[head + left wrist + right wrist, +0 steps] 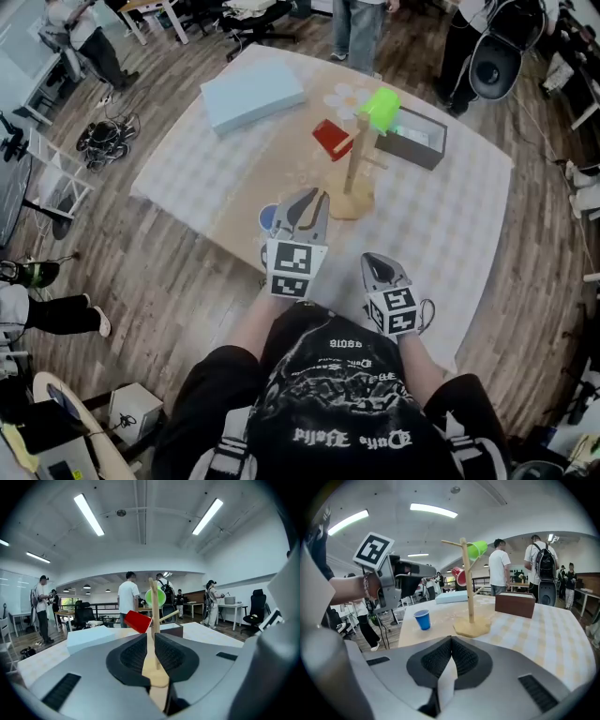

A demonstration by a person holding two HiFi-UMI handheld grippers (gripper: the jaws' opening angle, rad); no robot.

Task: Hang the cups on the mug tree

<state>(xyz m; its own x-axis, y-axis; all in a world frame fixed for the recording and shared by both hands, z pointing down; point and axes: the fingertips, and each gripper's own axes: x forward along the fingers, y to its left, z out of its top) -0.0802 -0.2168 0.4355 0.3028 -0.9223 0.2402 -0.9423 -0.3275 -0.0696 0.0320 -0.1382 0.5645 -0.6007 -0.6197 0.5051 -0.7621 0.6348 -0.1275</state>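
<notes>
Blue cup (267, 218) half hidden behind L gripper (314, 199) in head view

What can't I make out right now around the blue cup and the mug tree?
- Head view: the blue cup is mostly hidden behind the left hand-held gripper. The left gripper view does not show it at all.
- All views: the walls of the red cup and green cup hide how far the mug tree pegs reach inside them.
- Left gripper view: the jaws partly cover the mug tree's foot.

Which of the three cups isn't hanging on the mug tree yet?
The blue cup, upright on the table; the red cup and green cup hang on the mug tree.
</notes>
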